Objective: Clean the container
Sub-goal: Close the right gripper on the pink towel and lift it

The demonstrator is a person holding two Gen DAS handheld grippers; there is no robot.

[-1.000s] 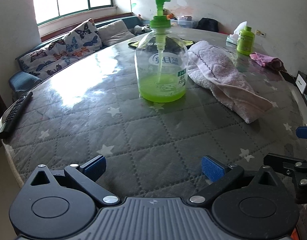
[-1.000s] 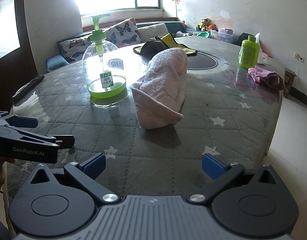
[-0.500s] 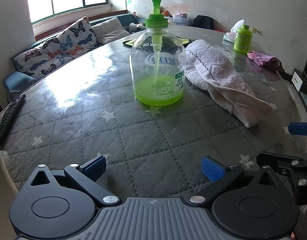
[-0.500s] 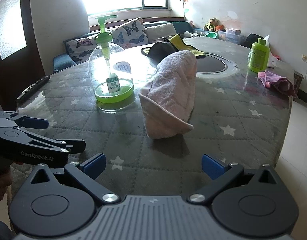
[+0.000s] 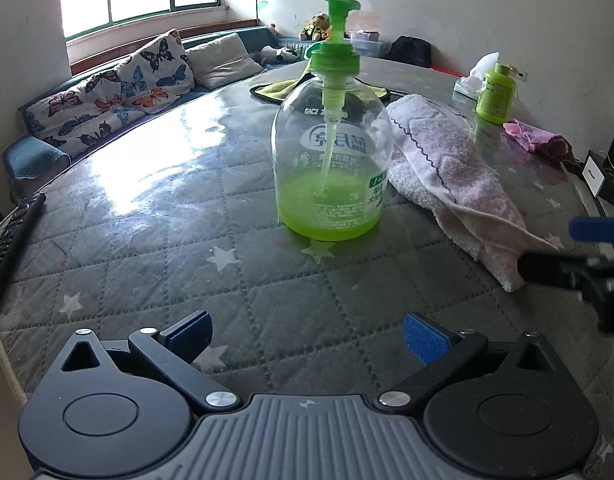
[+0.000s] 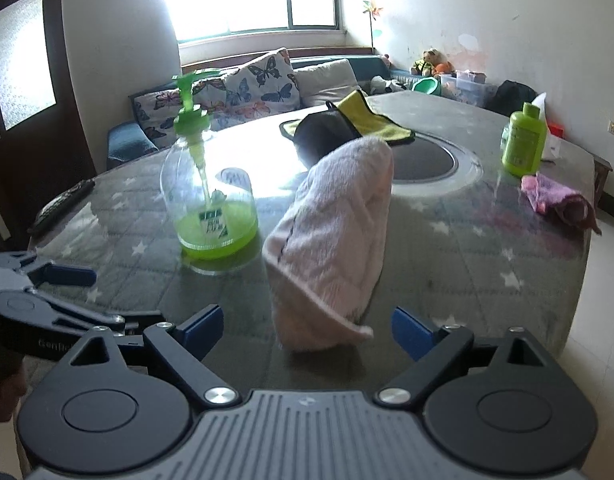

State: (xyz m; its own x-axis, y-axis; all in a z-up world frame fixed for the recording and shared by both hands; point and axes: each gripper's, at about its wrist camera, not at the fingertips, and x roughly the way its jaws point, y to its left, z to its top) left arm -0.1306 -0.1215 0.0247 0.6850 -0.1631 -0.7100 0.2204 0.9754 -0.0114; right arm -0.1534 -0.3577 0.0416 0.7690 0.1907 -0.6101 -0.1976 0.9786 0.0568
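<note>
A clear pump bottle (image 5: 331, 168) with a green pump head and green liquid in its bottom stands upright mid-table; it also shows in the right wrist view (image 6: 209, 204). Right beside it lies a folded pale pink towel (image 5: 455, 176) (image 6: 335, 236). My left gripper (image 5: 305, 338) is open and empty, some way short of the bottle. My right gripper (image 6: 305, 330) is open too, the near end of the towel just ahead between its fingers. The left gripper (image 6: 55, 296) shows at the left edge of the right wrist view.
The round table (image 5: 147, 264) has a grey quilted star cover under glass. A remote (image 5: 11, 240) lies at its left edge. A small green bottle (image 6: 523, 140), a pink cloth (image 6: 559, 200), a yellow and black cloth (image 6: 355, 124) and a tissue pack (image 5: 473, 80) sit farther back.
Both grippers have moved forward: the bottle looms larger in the left wrist view and the towel's near end has come close to the right gripper. Both stayed open.
</note>
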